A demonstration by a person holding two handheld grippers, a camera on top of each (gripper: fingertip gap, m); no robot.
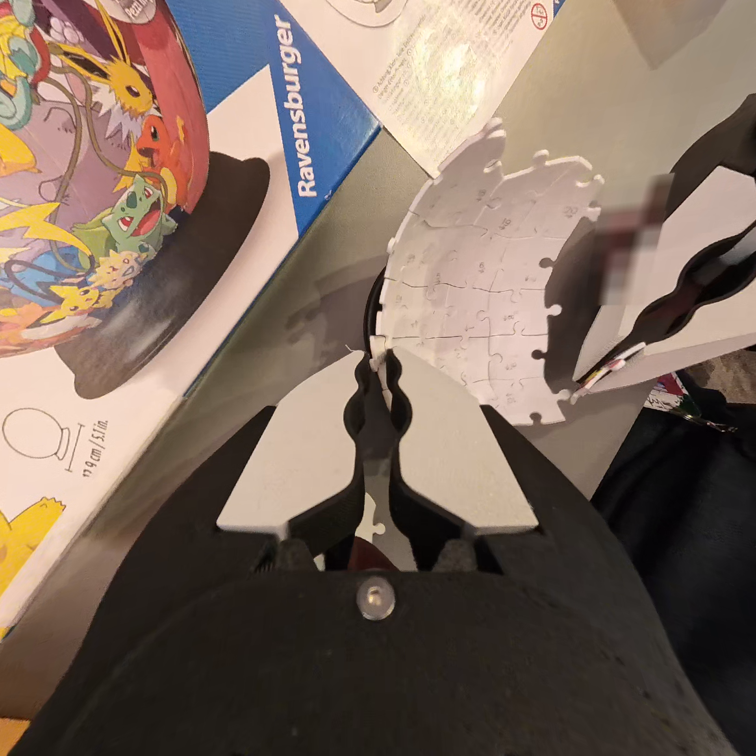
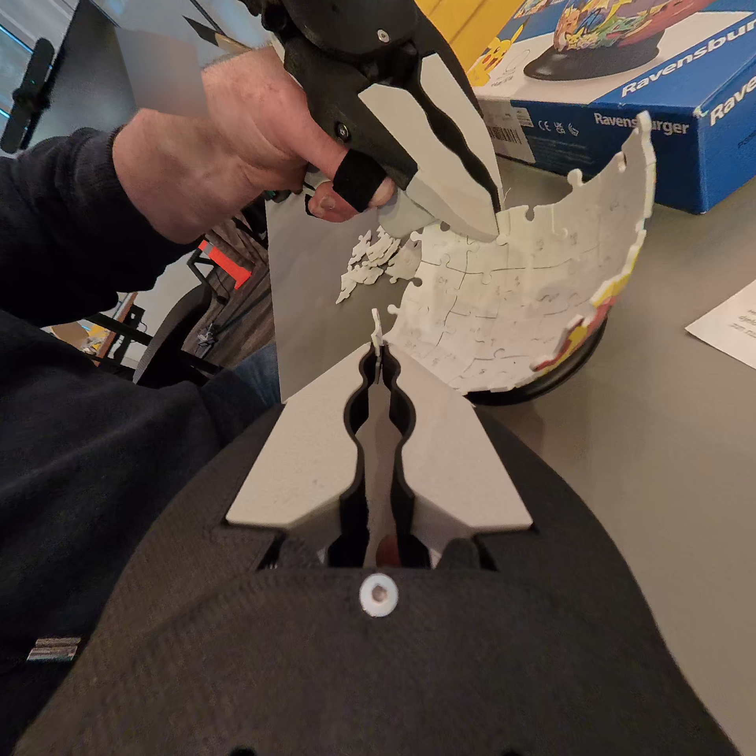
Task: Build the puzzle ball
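We see the half-built puzzle ball as a curved shell of interlocked pieces, matt white on the inside with faint printed marks, and coloured yellow and red along its outer edge; its rim is jagged with knobs and sockets. It sits on a black ring stand on a smooth grey table. Our left gripper, with pale wedge-shaped fingers lined in wavy black rubber, is closed tight on the shell's rim, pinching its edge. Our right gripper is likewise nearly closed, nipping a single loose puzzle piece edge-on at its tips, just beside the shell's open edge. A hand in a dark sleeve holds the left gripper's handle. A small heap of loose white pieces lies on the table beyond the shell. The glossy puzzle box, blue and white with a bright cartoon ball printed on it, lies near the shell, and a sheet of paper rests to the right. Beyond the table edge we make out a dark chair and a patterned floor.
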